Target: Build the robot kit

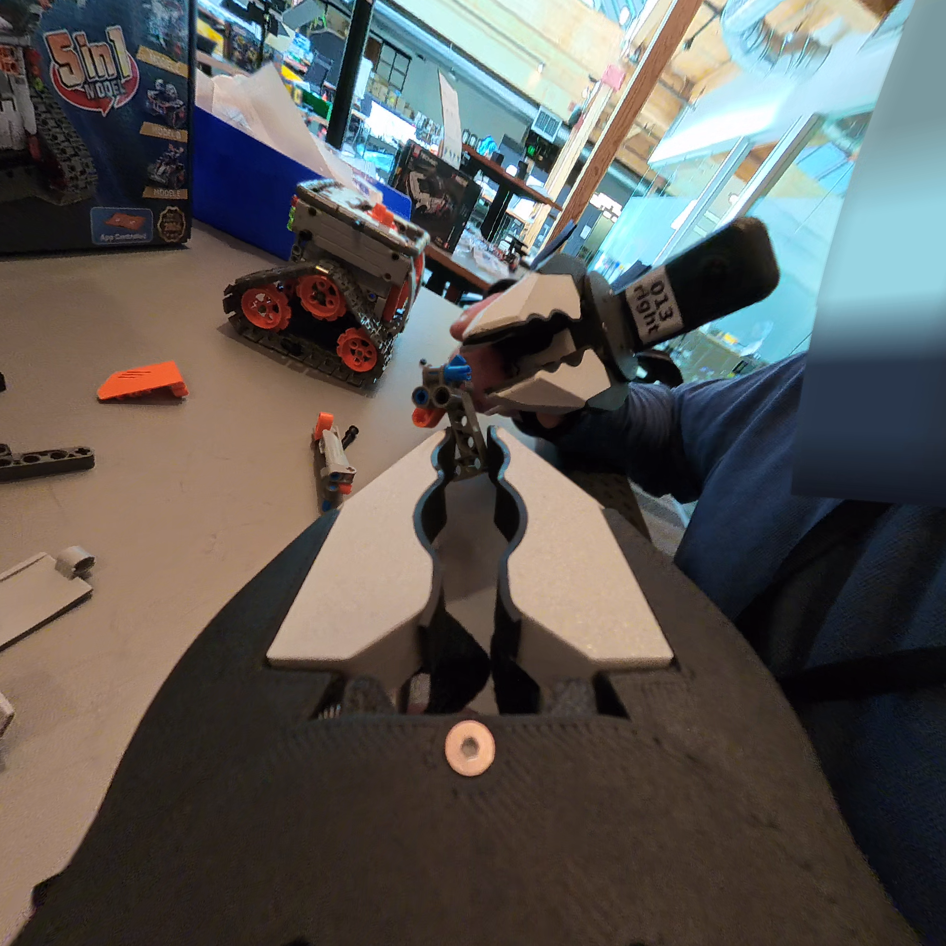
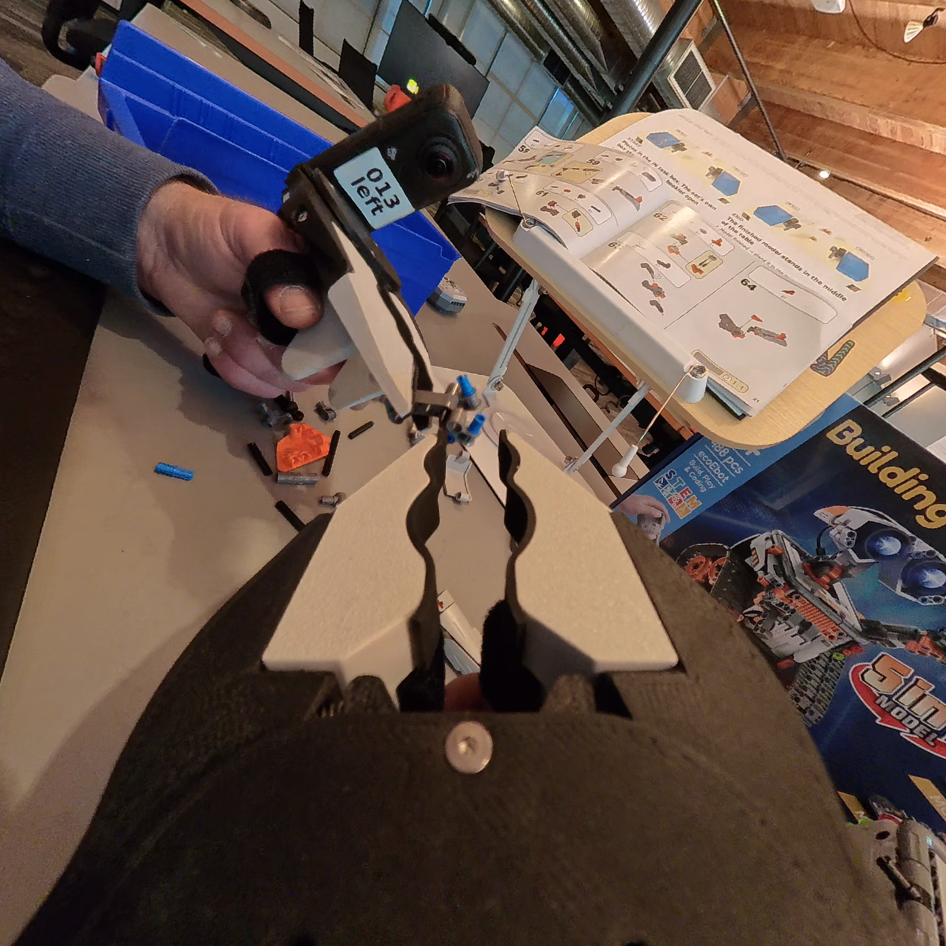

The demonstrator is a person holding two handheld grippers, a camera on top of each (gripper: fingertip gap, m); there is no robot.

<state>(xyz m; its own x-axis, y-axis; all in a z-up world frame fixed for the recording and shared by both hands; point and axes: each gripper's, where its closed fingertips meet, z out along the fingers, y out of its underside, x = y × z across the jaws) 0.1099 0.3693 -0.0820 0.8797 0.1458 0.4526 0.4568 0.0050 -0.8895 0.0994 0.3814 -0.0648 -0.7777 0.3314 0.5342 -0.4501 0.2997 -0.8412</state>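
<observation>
Gripping the lower end of a dark grey beam assembly [image 1: 463,450], the left tool [image 1: 465,450] has its two white fingers closed on the beam near their tips, holding it up above the worktop [image 1: 153,512]. The assembly's upper end carries a grey connector block with blue pins and an orange piece.

The right tool [image 1: 473,368] faces that upper end from the right, its fingers parted, just beside the blue pins; whether it touches them cannot be told. In its own view the right tool [image 2: 468,450] shows a clear gap between the fingers, with the assembly [image 2: 460,409] just ahead of the tips and the left tool [image 2: 417,409] clamping it from the upper left.

Behind the assembly on the worktop stands a tracked model vehicle [image 1: 327,286] with orange wheels. Loose parts lie around: an orange panel [image 1: 141,381], a grey-and-orange piece with blue pins [image 1: 332,460], a dark perforated beam [image 1: 46,460] and a light grey plate [image 1: 36,594]. A printed kit box [image 1: 97,123] stands at the far left beside a blue bin [image 1: 245,184].

In the right wrist view an open instruction booklet [image 2: 716,245] rests on a tilted stand, and small black pins, a blue pin [image 2: 174,471] and an orange part [image 2: 302,445] lie scattered under the left tool.
</observation>
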